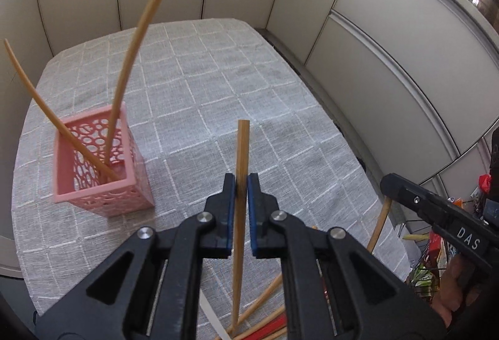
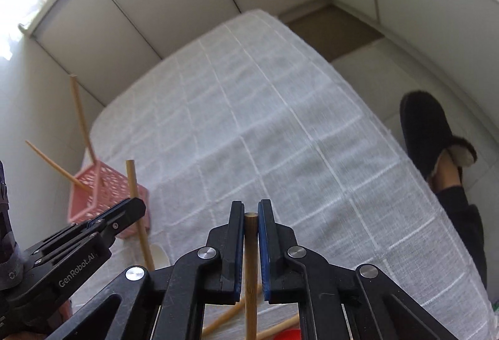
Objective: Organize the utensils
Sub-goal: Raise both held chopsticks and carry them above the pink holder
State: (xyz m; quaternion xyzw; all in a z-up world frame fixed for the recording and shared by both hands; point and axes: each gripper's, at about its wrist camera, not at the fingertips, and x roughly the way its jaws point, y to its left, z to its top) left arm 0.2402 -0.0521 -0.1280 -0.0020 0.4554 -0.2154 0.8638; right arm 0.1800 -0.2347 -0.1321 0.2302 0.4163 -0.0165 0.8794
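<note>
Item: pink perforated plastic square holder (image 1: 99, 171), standing upright on the grey-white checked tablecloth (image 1: 249, 84), left of centre; serves as the collection point. Contents: two slender tan wooden chopsticks (image 1: 124, 84), tips down inside, leaning apart against opposite walls because the box is far wider than they are. Item: left gripper (image 1: 240, 184), blue-padded jaws clamped on a third tan wooden chopstick (image 1: 242, 146), held near-vertical with its thick end up, an attitude suited, in my judgement, to dropping it tip-first into the holder; it stands well apart from the holder, to its right. Item: right gripper (image 2: 251, 212), jaws likewise closed on a further tan wooden chopstick (image 2: 251, 262), upright, gripped just below its top end, over the near table edge. Loose stock: several more wooden sticks and a red piece (image 1: 268, 324) lying crossed on the cloth at the near edge, awaiting sorting. Off-table: dark fleece-lined slipper (image 2: 427, 134) on the floor.
</note>
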